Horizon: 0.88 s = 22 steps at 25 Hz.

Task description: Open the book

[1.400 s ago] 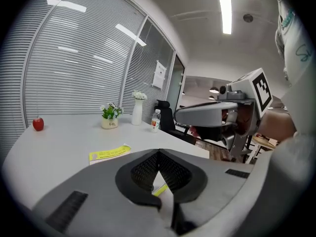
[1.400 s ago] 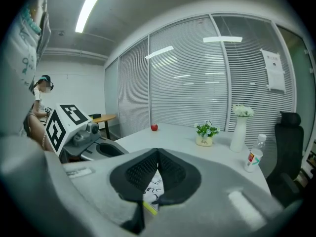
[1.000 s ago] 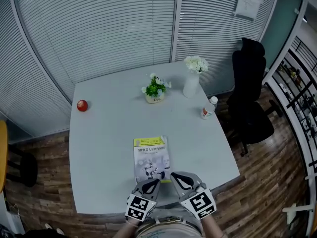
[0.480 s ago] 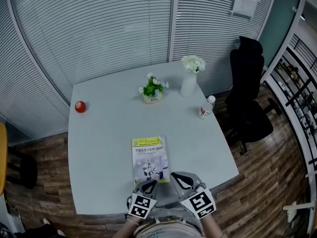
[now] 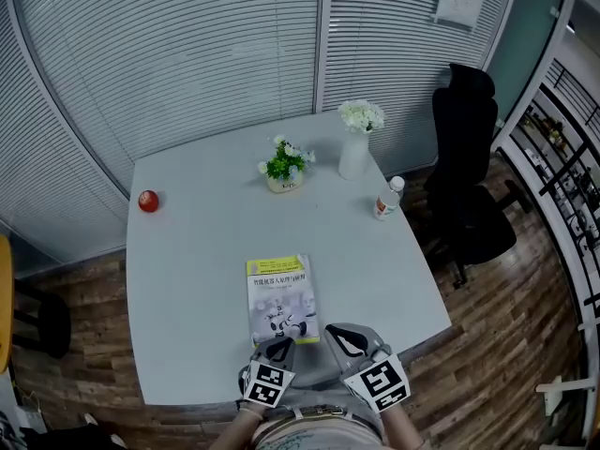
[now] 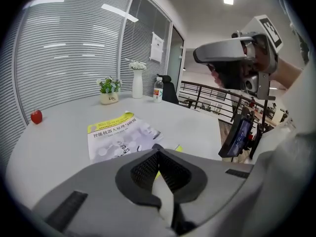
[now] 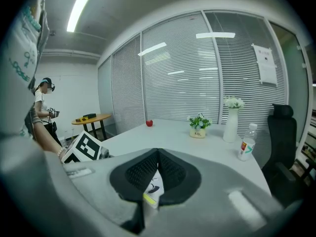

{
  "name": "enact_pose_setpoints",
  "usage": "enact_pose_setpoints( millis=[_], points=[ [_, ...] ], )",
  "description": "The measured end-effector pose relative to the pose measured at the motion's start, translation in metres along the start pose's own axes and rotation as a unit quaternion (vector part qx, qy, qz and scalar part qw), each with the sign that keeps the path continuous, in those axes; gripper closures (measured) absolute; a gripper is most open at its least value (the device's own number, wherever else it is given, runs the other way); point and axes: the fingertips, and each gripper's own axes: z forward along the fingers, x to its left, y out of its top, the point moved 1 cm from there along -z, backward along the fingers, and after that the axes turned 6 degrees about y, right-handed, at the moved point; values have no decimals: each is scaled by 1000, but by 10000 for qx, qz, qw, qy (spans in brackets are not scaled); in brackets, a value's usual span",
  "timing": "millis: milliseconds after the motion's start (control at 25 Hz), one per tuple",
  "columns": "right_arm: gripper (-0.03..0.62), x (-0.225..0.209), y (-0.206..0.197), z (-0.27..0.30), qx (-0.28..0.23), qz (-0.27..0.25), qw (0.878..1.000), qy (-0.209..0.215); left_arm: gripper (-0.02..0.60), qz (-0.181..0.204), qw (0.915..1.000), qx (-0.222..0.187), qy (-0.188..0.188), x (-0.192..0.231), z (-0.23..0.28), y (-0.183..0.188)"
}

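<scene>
While one closed book (image 5: 279,298) lies by the table's (image 5: 187,261) near edge, the two tools, left gripper (image 5: 280,344) and right gripper (image 5: 335,334), hang at it, jaws together, empty; beyond stand one apple (image 5: 148,201), one potted plant (image 5: 284,165), one vase (image 5: 353,156), one bottle (image 5: 385,200).

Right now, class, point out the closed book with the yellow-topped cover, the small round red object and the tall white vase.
book (image 5: 281,300): head view, middle of cover.
red object (image 5: 148,201): head view, its centre.
white vase (image 5: 352,157): head view, its body.

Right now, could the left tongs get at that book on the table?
Probably yes. The left tongs, shut, hang just at the near edge of the book, and nothing lies between them; the right tongs sit off to the side.
</scene>
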Motion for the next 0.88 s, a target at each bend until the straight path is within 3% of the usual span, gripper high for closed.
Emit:
enact_pose_setpoints(
  millis=[160,360,480,600,720,880],
  points=[
    [591,-1,-3,0,-21,79,10000,15,579,228,9995,92,187,4,3,-3],
    [591,-5,-7,-4,-78,149,9999,-20,513,357,9988,327,-94,-9,10,-9],
    [591,-9,-6,-4,-69,153,9999,-41,460,693,9961,517,-200,-16,15,-14],
    [591,-10,-6,-6,-62,169,9998,-48,430,1315,9881,773,-185,-21,22,-22],
    [591,-12,-7,-8,-44,179,9998,-63,424,2037,9742,973,-73,-22,30,-28],
    [591,-17,-11,-9,-31,278,9995,-152,422,2424,9653,965,83,-20,37,-28]
  ],
)
